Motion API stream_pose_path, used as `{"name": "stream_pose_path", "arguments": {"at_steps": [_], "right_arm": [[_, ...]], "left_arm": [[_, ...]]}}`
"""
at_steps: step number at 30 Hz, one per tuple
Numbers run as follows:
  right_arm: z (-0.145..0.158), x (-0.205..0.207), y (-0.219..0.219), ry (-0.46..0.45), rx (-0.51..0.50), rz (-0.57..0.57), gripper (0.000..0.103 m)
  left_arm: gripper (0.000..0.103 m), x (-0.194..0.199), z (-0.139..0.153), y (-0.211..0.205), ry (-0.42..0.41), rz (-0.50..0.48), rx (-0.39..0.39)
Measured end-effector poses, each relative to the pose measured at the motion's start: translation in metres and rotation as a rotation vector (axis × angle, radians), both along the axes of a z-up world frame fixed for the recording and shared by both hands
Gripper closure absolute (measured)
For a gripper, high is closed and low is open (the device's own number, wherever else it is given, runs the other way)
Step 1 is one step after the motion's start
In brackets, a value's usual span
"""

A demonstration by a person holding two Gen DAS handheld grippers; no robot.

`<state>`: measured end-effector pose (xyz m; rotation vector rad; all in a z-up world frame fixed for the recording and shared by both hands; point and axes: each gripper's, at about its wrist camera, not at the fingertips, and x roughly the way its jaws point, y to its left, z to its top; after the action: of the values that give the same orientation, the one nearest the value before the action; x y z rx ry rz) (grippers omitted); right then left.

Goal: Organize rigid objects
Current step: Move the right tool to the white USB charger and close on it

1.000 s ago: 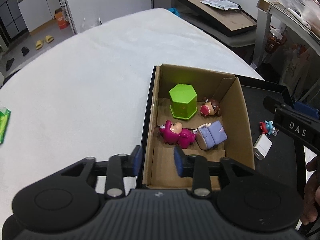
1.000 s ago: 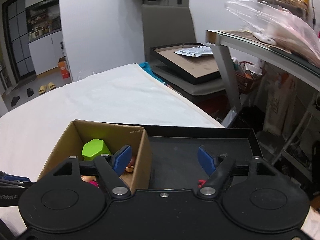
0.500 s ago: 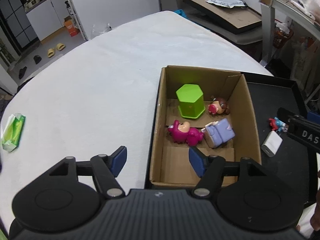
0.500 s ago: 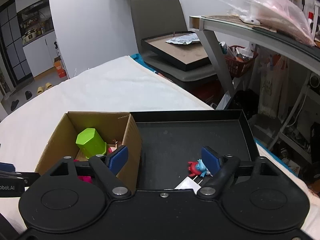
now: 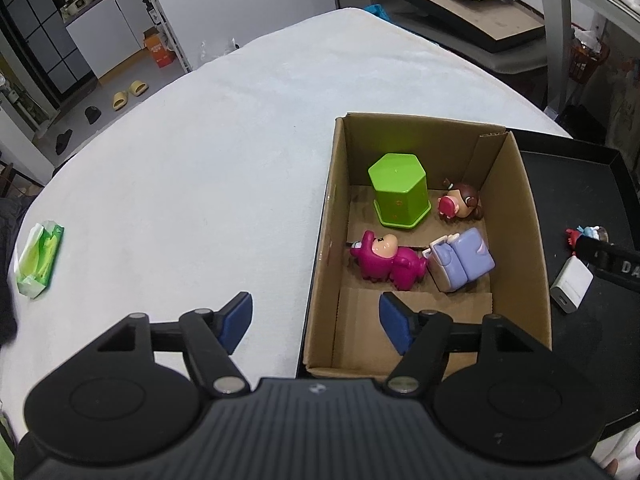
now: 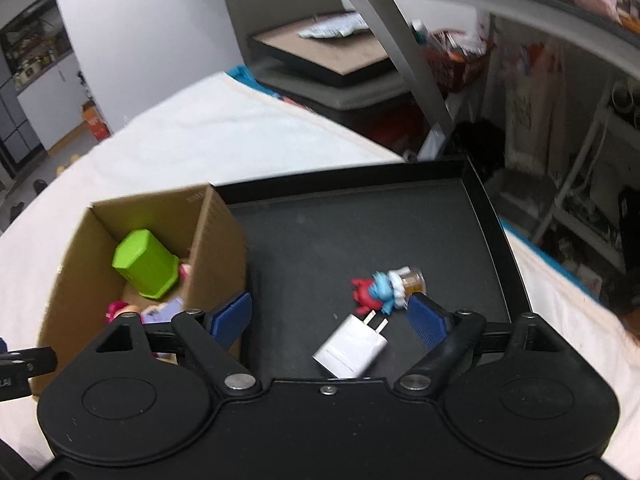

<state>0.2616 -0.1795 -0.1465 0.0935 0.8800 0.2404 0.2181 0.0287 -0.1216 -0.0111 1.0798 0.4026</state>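
Both pairs of jaws wide and empty, right gripper (image 6: 330,316) just opened further above white charger (image 6: 351,349) and small figure (image 6: 385,288) in black tray (image 6: 486,200), left gripper (image 5: 314,322) over cardboard box (image 5: 524,216) holding four toys

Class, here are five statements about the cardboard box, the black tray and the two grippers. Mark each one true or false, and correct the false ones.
1. The green hexagonal container stands inside the cardboard box. True.
2. The white charger lies in the cardboard box. False: it lies on the black tray, beside the blue and red figurine.
3. The right gripper is clamped on the charger. False: its jaws stand open above it, having just widened, with nothing pressed between them.
4. The left gripper holds nothing. True.
5. The pink figure lies next to the purple toy. True.
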Motion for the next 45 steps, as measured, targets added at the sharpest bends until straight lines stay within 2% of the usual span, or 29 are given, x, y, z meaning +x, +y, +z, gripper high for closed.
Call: {"name": "stream_pose_path", "arguments": {"at_steps": [8,14,21,24,29,31,38,45], "right_arm": [[-0.036,0.017,-0.001,0.112,-0.025,-0.015,0.018],[-0.053,0.026,0.004,0.144,-0.032,-0.005,0.018],[-0.076,0.029,0.015,0.163,-0.123,0.01,0.018],[-0.076,0.023,0.017,0.143,-0.159,0.026,0.021],[-0.074,0.013,0.013,0.131,-0.162,0.017,0.038],[-0.072,0.008,0.013,0.122,-0.165,0.035,0.058],[-0.066,0.005,0.005,0.119,-0.145,0.028,0.063],[-0.044,0.004,0.0,0.046,-0.102,0.019,0.065]], "left_arm": [[0.034,0.004,-0.004,-0.006,0.005,0.014,0.021],[0.034,0.008,-0.006,-0.012,0.014,0.008,0.051],[0.034,0.01,-0.009,-0.011,0.021,0.016,0.072],[0.034,0.011,-0.01,-0.01,0.02,0.008,0.077],[0.034,0.011,-0.014,-0.007,0.02,0.009,0.071],[0.034,0.01,-0.015,-0.006,0.02,0.009,0.067],[0.034,0.007,-0.017,-0.002,0.019,0.003,0.054],[0.034,0.008,-0.014,0.001,0.002,0.001,0.045]]}}
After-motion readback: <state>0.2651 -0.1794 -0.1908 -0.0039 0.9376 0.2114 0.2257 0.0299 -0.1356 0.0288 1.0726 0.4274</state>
